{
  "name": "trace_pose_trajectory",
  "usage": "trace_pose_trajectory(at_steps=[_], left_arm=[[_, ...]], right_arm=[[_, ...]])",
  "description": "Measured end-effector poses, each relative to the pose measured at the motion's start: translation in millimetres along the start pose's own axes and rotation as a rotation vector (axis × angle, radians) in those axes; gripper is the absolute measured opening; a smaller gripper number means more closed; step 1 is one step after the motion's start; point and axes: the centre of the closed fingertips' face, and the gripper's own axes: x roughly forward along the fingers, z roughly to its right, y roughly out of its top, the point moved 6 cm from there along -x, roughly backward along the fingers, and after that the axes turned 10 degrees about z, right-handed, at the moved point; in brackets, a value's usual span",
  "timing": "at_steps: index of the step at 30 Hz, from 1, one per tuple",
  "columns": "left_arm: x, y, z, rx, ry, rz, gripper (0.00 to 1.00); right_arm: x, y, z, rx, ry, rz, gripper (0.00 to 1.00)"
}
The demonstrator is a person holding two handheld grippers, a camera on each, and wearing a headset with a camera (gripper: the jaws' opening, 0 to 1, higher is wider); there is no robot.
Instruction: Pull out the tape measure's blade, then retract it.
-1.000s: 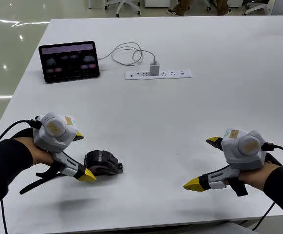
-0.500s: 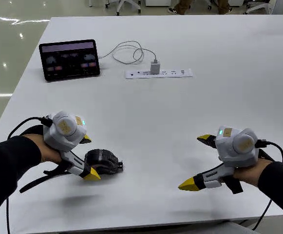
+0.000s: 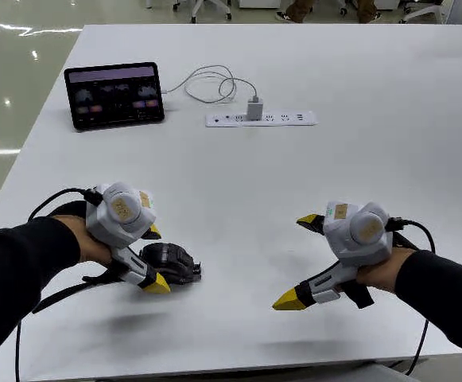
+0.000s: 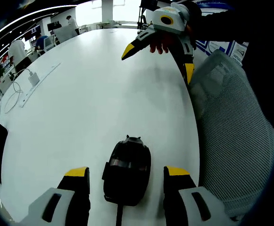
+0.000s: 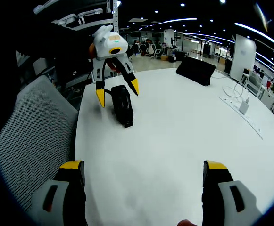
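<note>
The white worktop (image 3: 294,175) spanned the head view, with a dark tablet (image 3: 114,94) at its upper left. At lower right the right tongs (image 3: 295,259) hung with jaws wide apart over bare surface. At lower left the left tongs (image 3: 155,259) were apart too, straddling the black tape measure (image 3: 173,263), which lay on the worktop with gaps on both sides.
</note>
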Motion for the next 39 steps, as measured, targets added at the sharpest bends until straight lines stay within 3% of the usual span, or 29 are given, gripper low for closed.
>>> trace_pose_trajectory(at_steps=[7, 15, 22, 28, 33, 39], left_arm=[[3.3, -1.2, 0.2, 0.027, -0.027, -0.02, 0.52], [5.5, -2.3, -1.3, 0.046, -0.037, -0.035, 0.5], [8.0, -3.7, -3.2, 0.083, -0.049, -0.059, 0.47], [11.2, -3.3, -3.9, 0.09, -0.038, -0.068, 0.38], [11.9, -5.1, -4.7, 0.158, -0.042, -0.087, 0.34], [12.4, -4.7, -5.8, 0.13, -0.044, -0.101, 0.34]], right_arm=[[23.1, 4.8, -3.5, -0.015, 0.04, -0.01, 1.0], [43.1, 7.1, 0.8, 0.02, 0.042, -0.005, 1.0], [57.9, 9.2, -2.4, -0.031, 0.088, -0.017, 0.99], [67.0, 15.0, -9.3, -0.09, 0.145, -0.043, 0.99], [72.3, 21.2, -10.1, -0.099, 0.172, -0.046, 0.93], [81.6, 25.7, -12.1, -0.092, 0.186, -0.047, 0.95]])
